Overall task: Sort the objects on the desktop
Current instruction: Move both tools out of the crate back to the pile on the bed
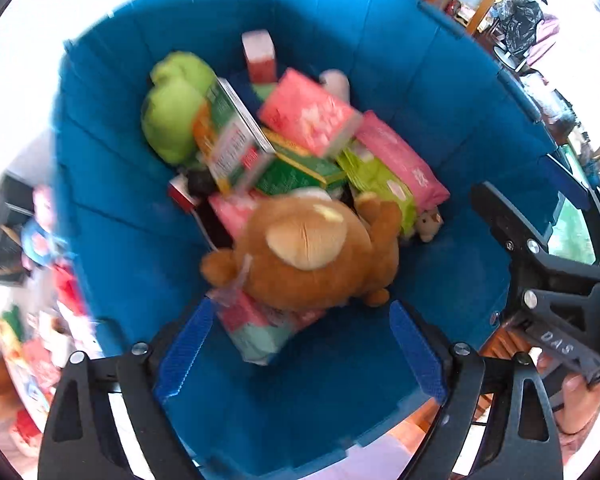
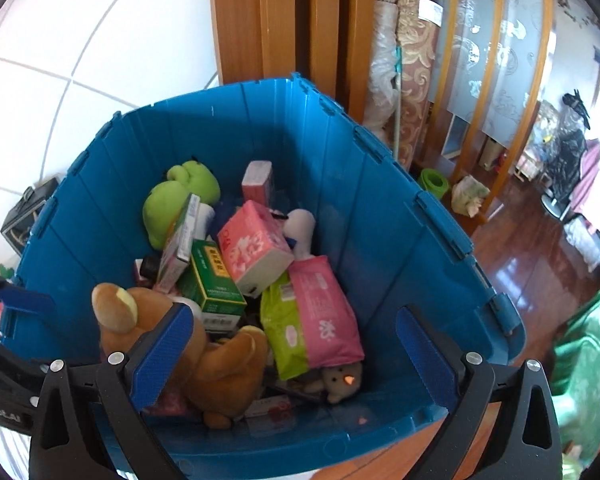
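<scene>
Wooden floor point(image 2: 540, 248) and tiled wall behind. Deep blue plastic crate point(image 1: 120, 208) holds the sorted pile; brown plush bear point(image 1: 312, 248) lies at frame centre, soft and light (grip the body). Left tongs point(image 1: 300, 344) and right tongs point(image 2: 296, 352) both spread, empty.

Blue plastic crate point(image 2: 384, 216), open-topped, standing on a reddish wooden floor point(image 2: 540, 248). Contents: brown plush bear point(image 1: 312, 256) at 6 o'clock, green plush toy point(image 2: 180, 196) at 10 o'clock, pink wipes pack point(image 2: 324, 312) at 4 o'clock, green carton point(image 2: 212, 280) centrally.
</scene>
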